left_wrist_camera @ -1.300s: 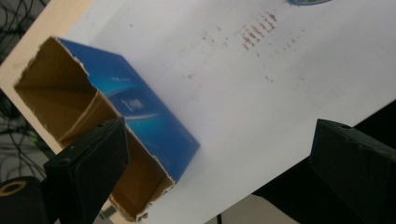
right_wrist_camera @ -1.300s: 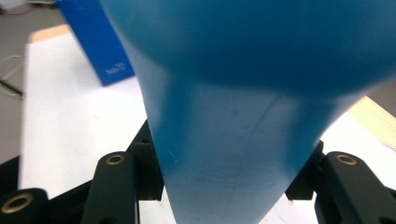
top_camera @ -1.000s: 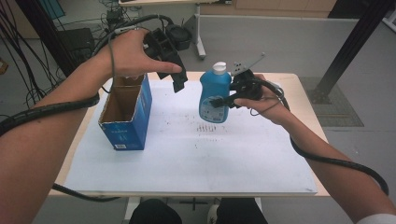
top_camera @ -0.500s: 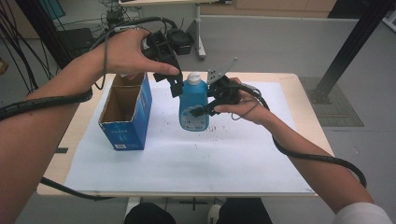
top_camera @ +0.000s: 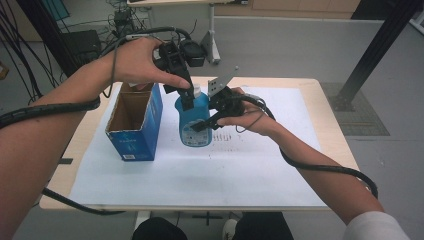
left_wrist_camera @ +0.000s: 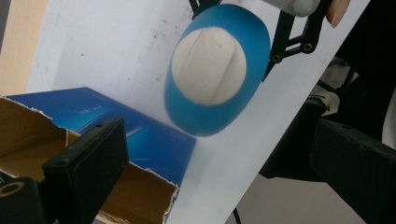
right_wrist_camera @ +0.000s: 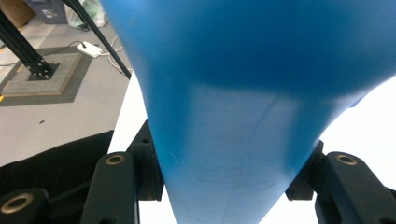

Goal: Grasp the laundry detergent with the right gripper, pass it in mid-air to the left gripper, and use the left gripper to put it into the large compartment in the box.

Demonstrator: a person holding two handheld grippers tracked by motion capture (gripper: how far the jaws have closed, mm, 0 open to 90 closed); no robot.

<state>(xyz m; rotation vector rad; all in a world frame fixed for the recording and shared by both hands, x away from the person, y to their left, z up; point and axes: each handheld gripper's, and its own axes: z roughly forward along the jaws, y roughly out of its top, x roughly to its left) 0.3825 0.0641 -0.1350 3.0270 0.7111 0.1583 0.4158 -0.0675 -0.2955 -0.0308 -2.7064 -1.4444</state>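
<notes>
Carried leftward since the earlier frames: blue bottle (top_camera: 194, 120), once well right of the open cardboard box (top_camera: 134, 122), now just beside it. Clamped across the bottle's lower body in the right gripper (top_camera: 208, 121), jaws pressed on both flanks in the right gripper view, base apparently near the white paper (top_camera: 200, 165) on the table (top_camera: 320, 100). Poised directly above the white cap (left_wrist_camera: 208, 64), the left gripper (top_camera: 186, 97), jaws spread wide and holding nothing, one to each side of the cap in the left gripper view. Probably smooth plastic, somewhat slippery, walls likely to give under a hard squeeze; weight hard to judge, contents unseen. Best taken at the narrower neck under the cap or across the flat flanks, never the rounded shoulder.
</notes>
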